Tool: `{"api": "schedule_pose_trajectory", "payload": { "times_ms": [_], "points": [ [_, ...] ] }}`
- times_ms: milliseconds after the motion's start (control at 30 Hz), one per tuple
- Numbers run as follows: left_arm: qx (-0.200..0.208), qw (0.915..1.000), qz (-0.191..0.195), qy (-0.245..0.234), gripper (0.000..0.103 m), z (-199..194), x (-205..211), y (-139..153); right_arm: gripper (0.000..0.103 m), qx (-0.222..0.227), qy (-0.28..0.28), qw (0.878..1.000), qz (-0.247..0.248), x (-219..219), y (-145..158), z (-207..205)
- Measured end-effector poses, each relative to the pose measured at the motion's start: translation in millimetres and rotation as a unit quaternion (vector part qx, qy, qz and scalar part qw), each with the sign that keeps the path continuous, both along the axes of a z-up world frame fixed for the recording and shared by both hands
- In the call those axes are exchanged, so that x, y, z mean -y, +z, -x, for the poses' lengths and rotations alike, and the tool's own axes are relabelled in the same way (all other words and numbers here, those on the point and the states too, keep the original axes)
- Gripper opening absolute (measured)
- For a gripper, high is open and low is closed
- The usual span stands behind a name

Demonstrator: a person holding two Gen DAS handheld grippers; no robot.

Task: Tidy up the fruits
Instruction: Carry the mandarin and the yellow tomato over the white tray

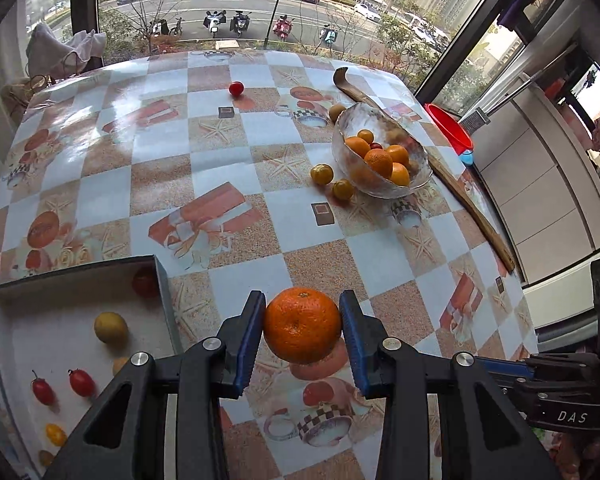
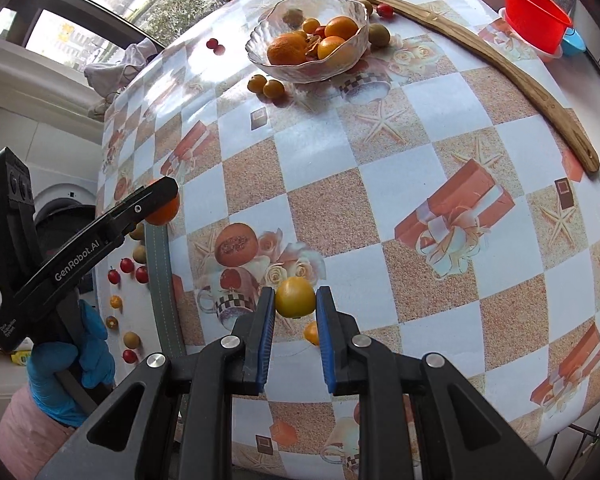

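The left gripper (image 1: 302, 326) has its blue-padded jaws pinching a round, dimpled orange mandarin (image 1: 302, 325) across its widest part, lifted clear of the checked-oilcloth worktop (image 1: 260, 168), with the shallow white tray of sorted fruit (image 1: 52, 312) just off the left jaw. The mandarin is probably light, with a loose, soft peel that gives under pressure, so a gentle squeeze on the equator, as here, looks right; harder clamping could bruise it. Its stem dimple faces the camera and the skin is glossy and evenly coloured.

The right gripper (image 2: 296, 316) pinches a small smooth yellow-green round fruit (image 2: 295, 297) between its jaws near the tips, just above the worktop. It looks firm and slick, likely to squirt out if held off-centre. Far ahead of both jaws stands a clear glass bowl (image 2: 260, 46) of more oranges, with a few small fruits loose beside it.
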State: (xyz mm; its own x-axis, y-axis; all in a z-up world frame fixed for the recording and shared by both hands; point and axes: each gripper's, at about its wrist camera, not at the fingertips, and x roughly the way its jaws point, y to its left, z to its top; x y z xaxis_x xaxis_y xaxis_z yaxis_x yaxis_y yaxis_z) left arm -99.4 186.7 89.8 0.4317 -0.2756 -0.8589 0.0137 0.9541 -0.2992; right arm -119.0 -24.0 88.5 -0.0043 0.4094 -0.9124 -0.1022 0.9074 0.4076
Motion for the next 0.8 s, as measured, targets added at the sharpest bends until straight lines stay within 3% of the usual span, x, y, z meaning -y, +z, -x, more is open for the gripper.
{"api": "schedule_pose_trajectory", "payload": {
  "times_ms": [267,500,800],
  "points": [
    [-0.006,0.9953,-0.008,0.096,0.04,77,-63,16,0.022,0.013,0.088,0.996,-0.019,-73,16,9],
    [-0.029,0.9854,-0.03,0.165,0.04,122,-112,-1,0.022,0.004,0.162,0.986,-0.034,-151,7,21],
    [-0.058,0.9794,-0.056,0.185,0.04,133,-137,-36,0.022,0.004,0.258,0.966,-0.009,-221,-18,41]
  ]
}}
